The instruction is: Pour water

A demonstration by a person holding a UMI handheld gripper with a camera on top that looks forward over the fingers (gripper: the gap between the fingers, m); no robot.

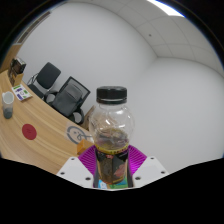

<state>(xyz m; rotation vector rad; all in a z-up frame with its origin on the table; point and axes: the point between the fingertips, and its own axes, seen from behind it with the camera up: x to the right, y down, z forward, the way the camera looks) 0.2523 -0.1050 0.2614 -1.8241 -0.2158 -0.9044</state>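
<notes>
Gripper view: the tongs (110,172) clench a clear plastic bottle (110,130) low on its body, both purple pads (92,158) pressing its sides, black cap (112,96) upright above them. The bottle looks nearly empty, a little liquid at the bottom, so it is probably light, thin-walled and prone to buckle; a hold near the stiffer base seems sound. Beyond the tongs, to their left, curves a wooden table (35,140) with black chairs (62,95) behind.

Bright, even indoor light from a ceiling light strip (166,7). Strong fisheye bending curves the wooden table (35,128) and walls. Soft glare on the clear bottle (110,135); shadows faint.
</notes>
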